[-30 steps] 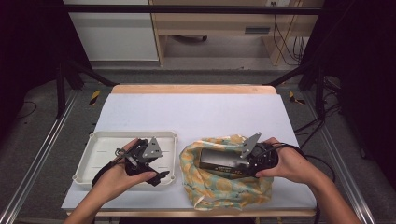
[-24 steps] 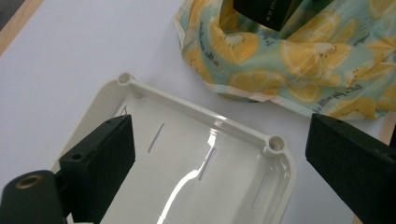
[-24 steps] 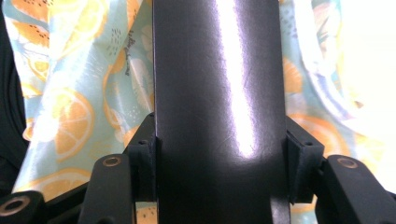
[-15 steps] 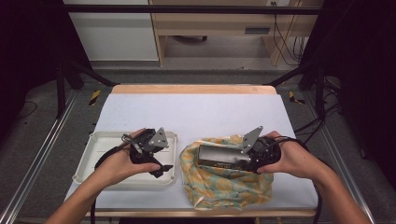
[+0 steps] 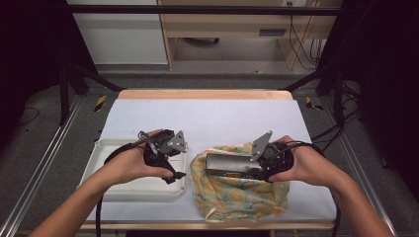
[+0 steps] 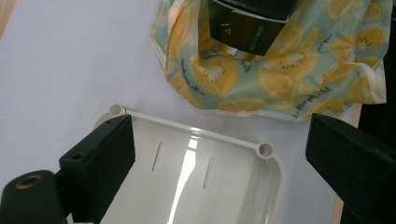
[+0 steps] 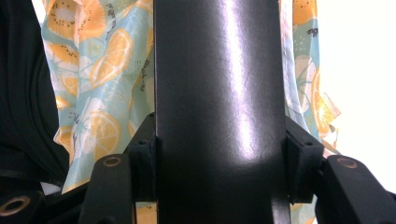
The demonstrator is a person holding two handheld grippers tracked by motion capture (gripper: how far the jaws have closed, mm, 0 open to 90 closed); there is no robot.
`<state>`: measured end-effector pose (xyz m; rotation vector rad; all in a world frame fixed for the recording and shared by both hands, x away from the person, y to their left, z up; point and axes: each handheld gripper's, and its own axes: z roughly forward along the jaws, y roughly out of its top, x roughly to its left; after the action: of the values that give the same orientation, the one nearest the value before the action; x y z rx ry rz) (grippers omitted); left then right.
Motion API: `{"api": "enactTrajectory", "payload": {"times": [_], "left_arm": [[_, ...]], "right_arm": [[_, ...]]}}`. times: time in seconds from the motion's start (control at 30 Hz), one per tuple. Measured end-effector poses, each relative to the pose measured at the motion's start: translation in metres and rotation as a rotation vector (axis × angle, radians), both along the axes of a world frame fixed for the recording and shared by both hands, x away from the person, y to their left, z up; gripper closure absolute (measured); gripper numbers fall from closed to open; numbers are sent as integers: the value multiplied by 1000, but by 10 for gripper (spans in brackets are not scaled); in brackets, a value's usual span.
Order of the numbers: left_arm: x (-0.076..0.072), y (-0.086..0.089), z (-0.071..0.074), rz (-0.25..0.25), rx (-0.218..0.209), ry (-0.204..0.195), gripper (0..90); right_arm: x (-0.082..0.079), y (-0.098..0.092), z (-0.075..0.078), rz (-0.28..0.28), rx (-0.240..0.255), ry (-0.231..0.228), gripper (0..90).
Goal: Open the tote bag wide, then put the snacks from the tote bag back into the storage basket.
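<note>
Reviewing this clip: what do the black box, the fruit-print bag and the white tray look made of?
Box: probably glossy coated card or plastic; a bright sheen runs along its smooth face. Bag: thin soft fabric or coated cloth; it crumples and has stitched hems. Tray: moulded glossy plastic, judging by the rounded rim, slots and glare.

tongs (image 5: 184,170): black, blocky jaws | grey three-cornered top plates | black trailing cables | brass-ringed screw holes

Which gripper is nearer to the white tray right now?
Left. The left gripper hangs over the white tray with open jaws. The right gripper is off to the tray's side, over the lemon-print bag, clamped on the black box.
</note>
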<state>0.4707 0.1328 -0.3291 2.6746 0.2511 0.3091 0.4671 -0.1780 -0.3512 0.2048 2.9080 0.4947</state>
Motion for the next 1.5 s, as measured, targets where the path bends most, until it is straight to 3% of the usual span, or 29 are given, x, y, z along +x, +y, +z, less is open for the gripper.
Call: {"api": "enactTrajectory", "payload": {"times": [0.6,1.13,1.5], "left_arm": [[-1,-21,10,-72,66,-4,83],[-6,-43,7,-144,125,8,101],[-3,-59,3,-180,203,29,132]], "right_arm": [[0,12,3,16,-19,16,433],[-3,18,0,27,-25,29,433],[-3,24,-2,28,-23,42,433]]}}
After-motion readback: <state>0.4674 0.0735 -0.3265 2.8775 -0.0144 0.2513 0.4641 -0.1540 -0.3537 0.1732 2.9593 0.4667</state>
